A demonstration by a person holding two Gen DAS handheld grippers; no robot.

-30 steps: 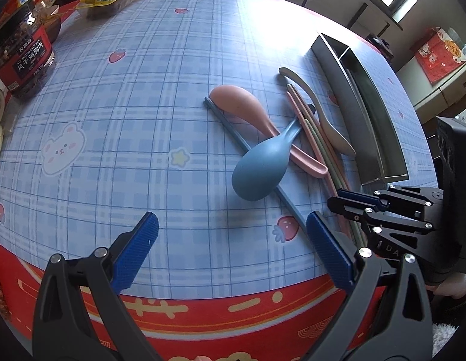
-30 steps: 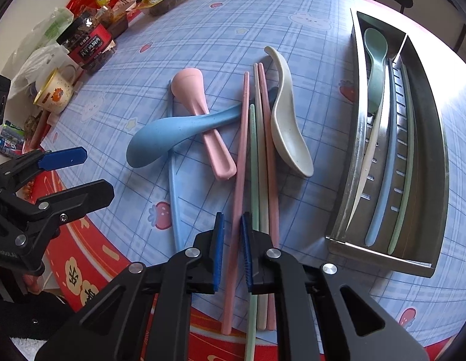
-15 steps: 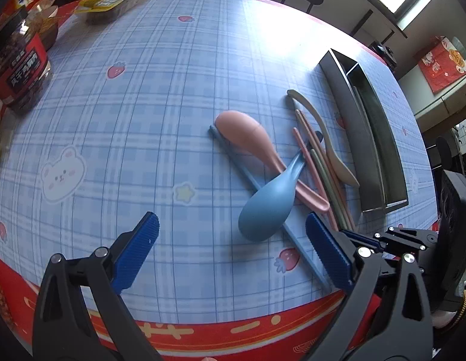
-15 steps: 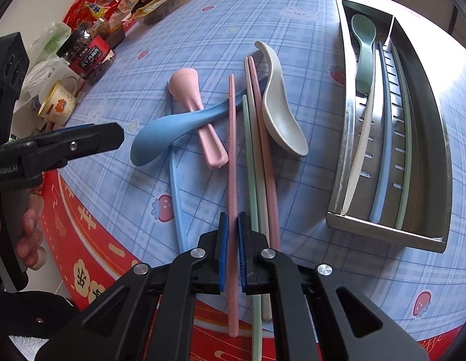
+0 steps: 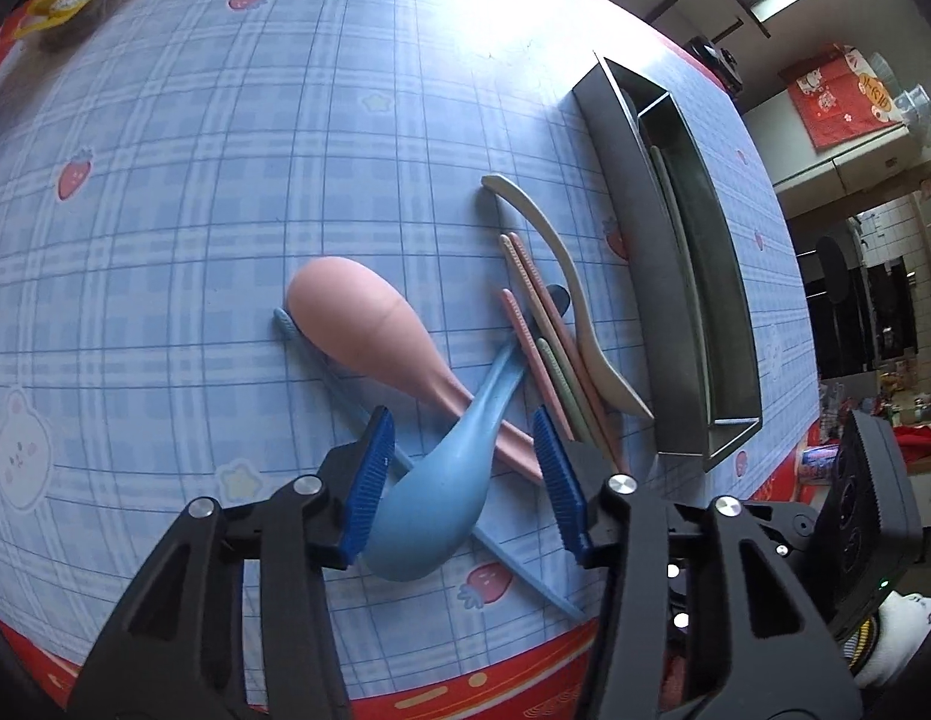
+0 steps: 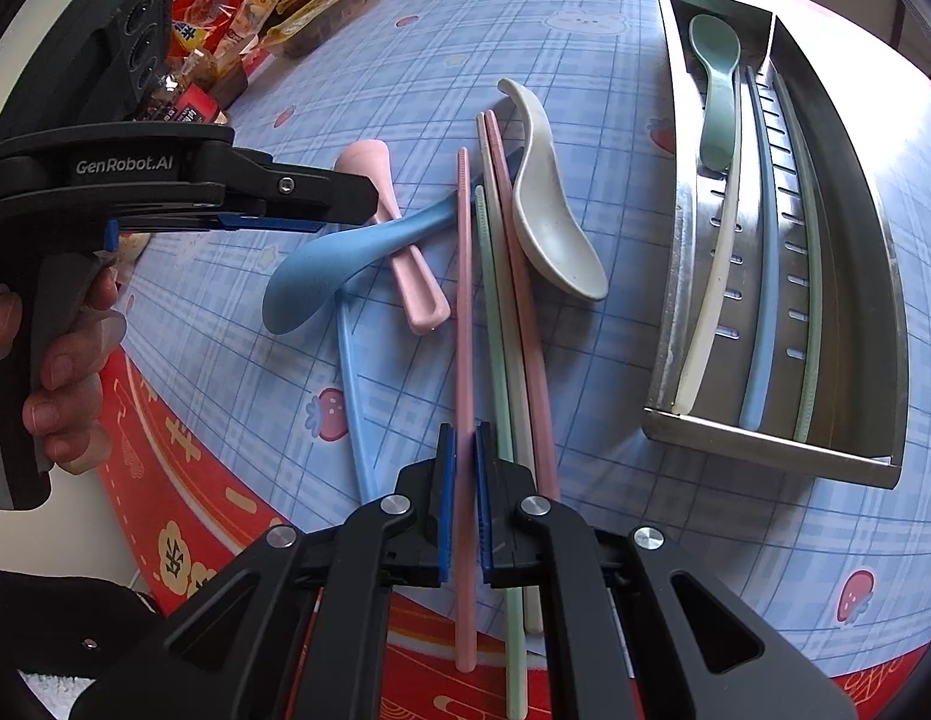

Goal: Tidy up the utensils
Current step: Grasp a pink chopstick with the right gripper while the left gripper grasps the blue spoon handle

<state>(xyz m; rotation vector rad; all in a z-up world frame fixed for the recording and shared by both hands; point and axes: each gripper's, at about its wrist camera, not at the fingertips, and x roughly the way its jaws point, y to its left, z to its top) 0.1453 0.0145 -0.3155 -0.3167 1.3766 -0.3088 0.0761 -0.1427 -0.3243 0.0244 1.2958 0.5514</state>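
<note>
**Blue pads closing on the blue spoon, pink chopstick pinched**

Blue ribbed pads of the left gripper (image 5: 465,480) are closing either side of the blue spoon (image 5: 432,510), low in the centre of the left wrist view; the spoon's bowl is lying between the fingers, which are not yet pressing on it. The right gripper (image 6: 463,501) is clenching a pink chopstick (image 6: 463,324) near its lower end, at the bottom centre of the right wrist view.

To do this step well, the left fingers probably ought to be settling on the spoon's narrowing neck rather than its wide, rounded bowl, which looks likely to slip. The spoon's handle is crossing over the pink spoon (image 5: 369,330) and running under the chopsticks, so lifting straight and slowly should be keeping the pile from scattering.

The blue spoon is looking matte, smooth and lightly speckled. Further out, a cream spoon (image 6: 552,222) is lying beside the loose chopsticks on the blue checked bench (image 6: 615,540). At the right of the frame, the steel tray (image 6: 765,456) is already holding a green spoon (image 6: 714,96) and several chopsticks.
</note>
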